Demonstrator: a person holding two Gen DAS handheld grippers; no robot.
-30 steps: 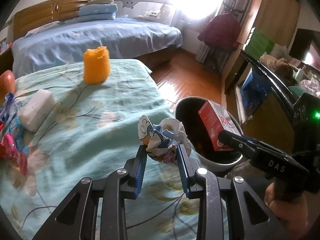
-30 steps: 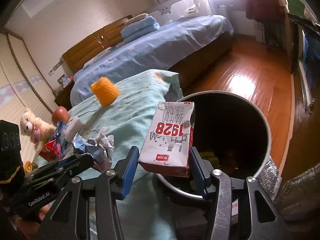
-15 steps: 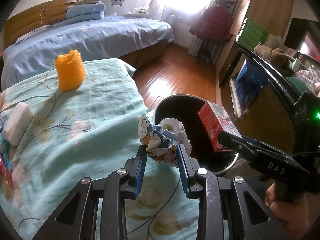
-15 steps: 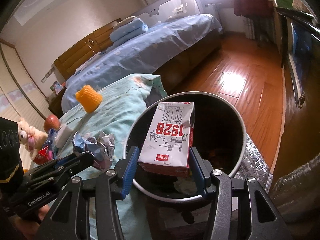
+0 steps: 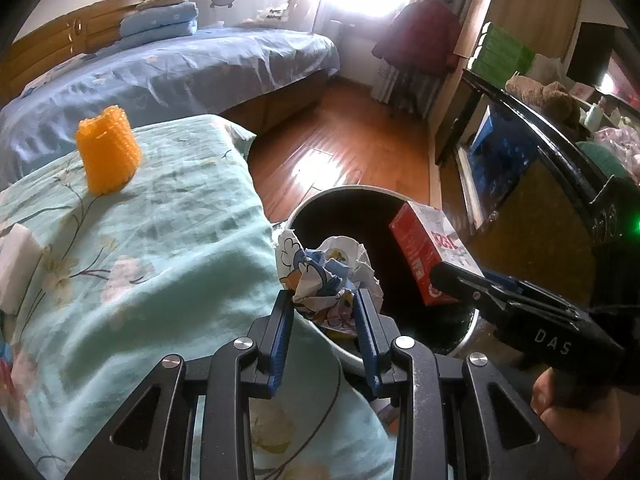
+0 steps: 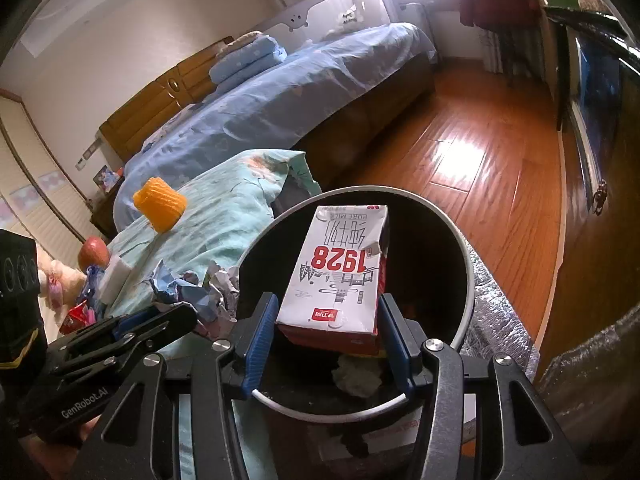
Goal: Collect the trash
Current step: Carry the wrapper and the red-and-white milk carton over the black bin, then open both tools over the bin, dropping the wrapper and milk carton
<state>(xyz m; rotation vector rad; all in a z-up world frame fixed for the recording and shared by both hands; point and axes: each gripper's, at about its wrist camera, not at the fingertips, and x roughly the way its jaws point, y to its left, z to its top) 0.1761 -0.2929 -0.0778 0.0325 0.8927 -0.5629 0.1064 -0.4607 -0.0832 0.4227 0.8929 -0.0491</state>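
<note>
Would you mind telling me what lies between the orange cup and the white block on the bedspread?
Only bare floral bedspread shows between the orange cup and the white block, clearest in the left wrist view.

My left gripper (image 5: 324, 312) tilts downward, its 2 blue pads clamped on a crumpled wrapper (image 5: 328, 276). My right gripper (image 6: 328, 324) tilts down likewise, pads pressed against a milk carton (image 6: 340, 276). My right hand (image 5: 576, 420) grips its handle (only the fingers show).

Right gripper (image 6: 326, 330) clamps a red-and-white milk carton (image 6: 340, 272) above the round bin (image 6: 466, 276), left gripper (image 6: 188, 312) alongside holding crumpled paper (image 6: 192, 292).
</note>
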